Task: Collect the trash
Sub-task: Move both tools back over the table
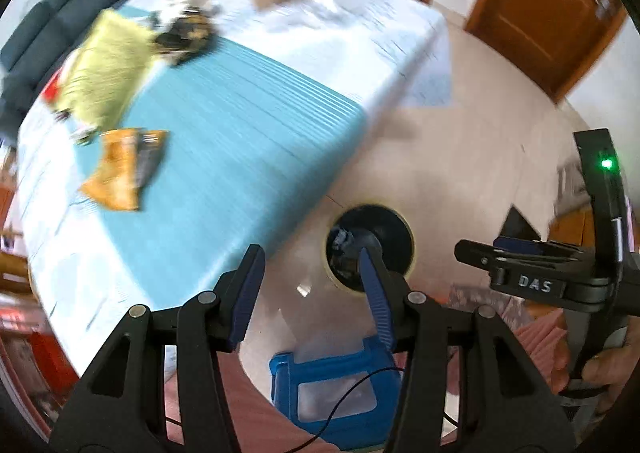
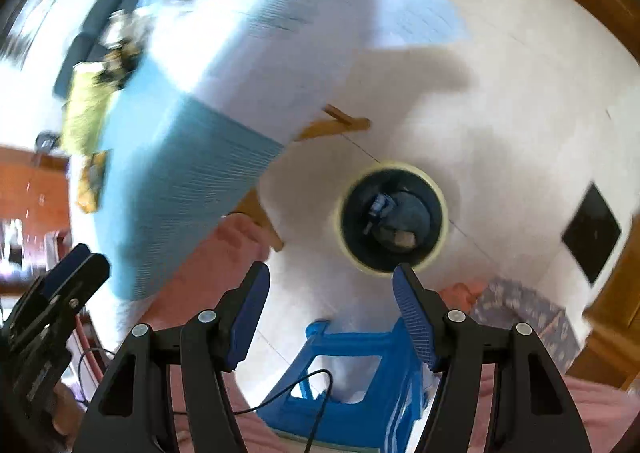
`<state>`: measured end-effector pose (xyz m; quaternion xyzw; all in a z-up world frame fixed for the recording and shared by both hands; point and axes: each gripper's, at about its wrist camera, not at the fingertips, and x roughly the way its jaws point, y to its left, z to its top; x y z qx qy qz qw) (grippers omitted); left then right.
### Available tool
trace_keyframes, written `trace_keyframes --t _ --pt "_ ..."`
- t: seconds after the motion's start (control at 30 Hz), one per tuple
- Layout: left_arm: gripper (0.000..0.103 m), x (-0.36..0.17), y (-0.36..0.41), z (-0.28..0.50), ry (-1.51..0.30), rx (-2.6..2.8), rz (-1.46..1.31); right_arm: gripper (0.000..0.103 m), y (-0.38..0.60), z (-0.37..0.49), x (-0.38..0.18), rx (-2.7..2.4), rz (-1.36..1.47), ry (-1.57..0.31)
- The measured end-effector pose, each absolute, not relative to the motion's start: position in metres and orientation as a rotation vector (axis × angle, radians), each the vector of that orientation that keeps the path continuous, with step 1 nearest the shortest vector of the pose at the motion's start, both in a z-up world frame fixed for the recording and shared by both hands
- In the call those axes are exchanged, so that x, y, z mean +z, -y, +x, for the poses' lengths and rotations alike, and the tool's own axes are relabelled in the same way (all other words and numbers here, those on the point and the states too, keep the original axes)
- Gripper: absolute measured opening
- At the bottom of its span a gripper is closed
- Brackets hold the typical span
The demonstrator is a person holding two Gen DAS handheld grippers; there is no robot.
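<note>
Left-wrist view: left gripper (image 1: pixel 310 257) spread and empty, lower centre; orange wrapper (image 1: pixel 124 169) on the table (image 1: pixel 240 141), left. Right-wrist view: right gripper (image 2: pixel 330 279) spread, empty; trash bin (image 2: pixel 394 217) at centre.

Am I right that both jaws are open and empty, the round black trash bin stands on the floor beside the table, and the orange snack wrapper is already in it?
Not quite. The orange snack wrapper lies on the blue-striped tablecloth, as the left wrist view shows. The rest holds: left gripper and right gripper are open and empty, and the round black trash bin stands on the floor beside the table.
</note>
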<state>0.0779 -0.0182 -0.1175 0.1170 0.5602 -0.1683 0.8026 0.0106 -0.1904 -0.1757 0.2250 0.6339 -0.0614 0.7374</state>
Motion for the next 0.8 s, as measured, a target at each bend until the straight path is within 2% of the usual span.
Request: trace_keyframes --t 0.4,0.67,0.8 --pt "0.046 -0.071 -0.093 0.120 -1.156 -0.186 -0.021 0.065 0.095 0.116 -0.061 0.097 0.246 -1.277" --pt "0.047 -0.041 -0.171 0.174 -1.068 -0.055 -0.133 0.065 0.051 0.191 -0.022 0.157 0.160 -1.209" --pt "0.056 -0.038 -0.204 0.201 -1.042 0.007 -0.206 0.065 0.037 0.226 -0.021 0.179 0.158 -1.199"
